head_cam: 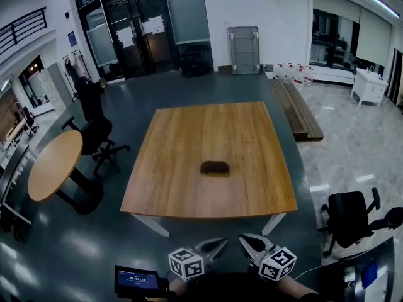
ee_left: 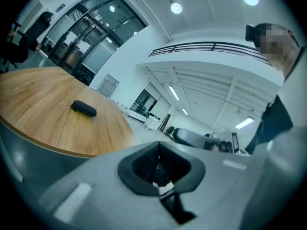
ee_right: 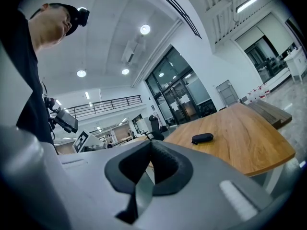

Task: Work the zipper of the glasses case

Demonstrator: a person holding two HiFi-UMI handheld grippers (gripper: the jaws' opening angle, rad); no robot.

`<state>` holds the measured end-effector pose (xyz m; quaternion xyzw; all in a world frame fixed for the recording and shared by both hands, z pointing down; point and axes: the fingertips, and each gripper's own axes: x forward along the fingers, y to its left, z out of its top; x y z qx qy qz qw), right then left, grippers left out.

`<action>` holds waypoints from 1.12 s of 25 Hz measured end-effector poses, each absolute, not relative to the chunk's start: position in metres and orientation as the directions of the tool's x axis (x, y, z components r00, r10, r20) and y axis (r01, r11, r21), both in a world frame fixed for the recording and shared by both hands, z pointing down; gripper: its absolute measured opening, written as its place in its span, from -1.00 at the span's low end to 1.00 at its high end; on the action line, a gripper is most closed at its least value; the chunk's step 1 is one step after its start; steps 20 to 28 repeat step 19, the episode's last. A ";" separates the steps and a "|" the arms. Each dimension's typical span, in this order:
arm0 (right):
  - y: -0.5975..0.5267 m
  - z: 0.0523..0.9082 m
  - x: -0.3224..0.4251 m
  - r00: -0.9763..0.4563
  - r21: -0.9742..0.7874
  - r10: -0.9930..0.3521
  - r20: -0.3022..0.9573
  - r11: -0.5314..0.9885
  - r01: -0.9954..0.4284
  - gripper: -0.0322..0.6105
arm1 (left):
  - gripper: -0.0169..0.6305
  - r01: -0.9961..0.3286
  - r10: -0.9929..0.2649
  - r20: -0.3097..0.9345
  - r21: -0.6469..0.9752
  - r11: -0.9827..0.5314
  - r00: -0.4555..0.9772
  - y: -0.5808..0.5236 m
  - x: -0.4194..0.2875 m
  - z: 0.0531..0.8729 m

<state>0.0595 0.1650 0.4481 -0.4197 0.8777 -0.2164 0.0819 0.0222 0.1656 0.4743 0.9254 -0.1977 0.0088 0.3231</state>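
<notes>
A dark oval glasses case (head_cam: 215, 167) lies near the middle of the square wooden table (head_cam: 189, 194). It shows small in the left gripper view (ee_left: 84, 108) and in the right gripper view (ee_right: 202, 138). My left gripper (head_cam: 220, 243) and right gripper (head_cam: 245, 239) hang side by side below the table's near edge, well short of the case. Both are shut with nothing between their jaws. Each gripper's marker cube sits behind its jaws.
A round wooden table (head_cam: 55, 164) and a black office chair (head_cam: 94, 128) stand at the left. Another black chair (head_cam: 350, 218) is at the right. A small screen (head_cam: 136, 280) sits at the bottom left. Glass doors (head_cam: 135, 30) close the far wall.
</notes>
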 end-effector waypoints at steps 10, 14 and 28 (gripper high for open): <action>0.167 0.452 0.063 -0.632 -0.454 -0.774 0.037 0.550 -0.700 -0.88 | -0.95 -0.378 -0.357 0.158 0.586 -0.717 0.921 0.168 0.025 0.478; 0.166 0.451 0.060 -0.637 -0.453 -0.770 0.035 0.556 -0.697 -0.88 | -0.95 -0.379 -0.359 0.157 0.586 -0.716 0.920 0.169 0.023 0.477; 0.169 0.452 0.059 -0.642 -0.451 -0.766 0.036 0.560 -0.695 -0.89 | -0.95 -0.383 -0.363 0.158 0.586 -0.715 0.918 0.171 0.022 0.478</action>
